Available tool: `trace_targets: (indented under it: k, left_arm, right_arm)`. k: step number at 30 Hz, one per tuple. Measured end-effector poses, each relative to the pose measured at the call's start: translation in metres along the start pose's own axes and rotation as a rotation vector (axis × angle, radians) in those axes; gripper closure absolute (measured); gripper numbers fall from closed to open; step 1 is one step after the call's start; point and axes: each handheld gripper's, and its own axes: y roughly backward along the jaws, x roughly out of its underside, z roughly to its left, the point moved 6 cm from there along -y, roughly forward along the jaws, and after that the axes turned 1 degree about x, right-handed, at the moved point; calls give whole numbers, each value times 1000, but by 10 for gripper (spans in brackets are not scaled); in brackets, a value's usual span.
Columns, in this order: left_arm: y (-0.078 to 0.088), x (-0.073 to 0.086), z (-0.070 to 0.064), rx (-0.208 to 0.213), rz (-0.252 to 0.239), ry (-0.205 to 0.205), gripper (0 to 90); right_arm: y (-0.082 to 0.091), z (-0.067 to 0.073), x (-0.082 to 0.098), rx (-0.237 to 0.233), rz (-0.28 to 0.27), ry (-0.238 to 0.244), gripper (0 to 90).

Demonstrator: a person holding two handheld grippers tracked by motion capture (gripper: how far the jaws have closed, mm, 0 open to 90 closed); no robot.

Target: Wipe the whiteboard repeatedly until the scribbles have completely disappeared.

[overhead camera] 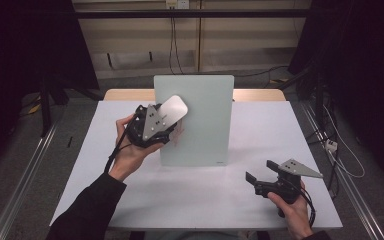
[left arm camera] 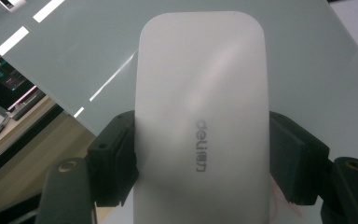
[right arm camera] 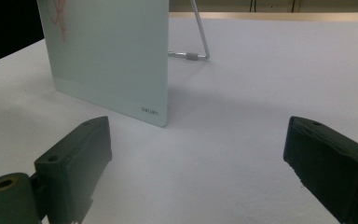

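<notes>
White eraser (left arm camera: pixel 200 121), rounded-rectangle slab with grey "deli" print, clamped in the left gripper (overhead camera: pixel 166 116). Jaws press on both long sides of it, roughly at mid-length; the top half sticks out past the jaws. Eraser sits raised off the table, against the upper left part of the glass board (overhead camera: pixel 205 130); can't tell if it actually touches the surface.

Board: pale green frosted glass, standing near upright, leaning back on a wire stand (right arm camera: pixel 200 42). It sits at the middle of the table (overhead camera: pixel 260 200), towards the far edge. Faint red marker scribble (overhead camera: pixel 179 134) on the board just under the left gripper, near the board's left edge. Small logo at the board's lower right corner.

Right gripper (overhead camera: pixel 262 171) is near the table's near right corner, well apart from the board, held low over the white top. Jaws spread wide, nothing between them; they point at the board's lower right corner.
</notes>
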Motion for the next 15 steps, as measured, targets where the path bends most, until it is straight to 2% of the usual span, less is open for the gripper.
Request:
trace_targets:
  k: [5, 8, 9, 10, 11, 12, 15]
  left_arm:
    - [-1, 24, -28, 59, 46, -23, 312]
    - [-2, 33, -41, 103, 89, -62, 312]
    - [-2, 35, -42, 109, 98, -72, 312]
    - [-1, 34, -41, 113, 100, -64, 312]
    - [-1, 32, -39, 118, 94, -39, 312]
    - [-1, 30, -36, 116, 87, -39, 311]
    - [0, 18, -24, 86, 66, -23, 312]
  right_arm:
    - [0, 1, 0, -3, -3, 4, 79]
    - [-1, 1, 0, -3, 2, 4, 79]
    - [-1, 2, 0, -5, 3, 4, 79]
    - [-1, 2, 0, -5, 2, 4, 79]
    - [-1, 2, 0, -4, 3, 5, 79]
    - [-1, 1, 0, -3, 3, 2, 79]
    - [-1, 1, 0, -2, 0, 2, 79]
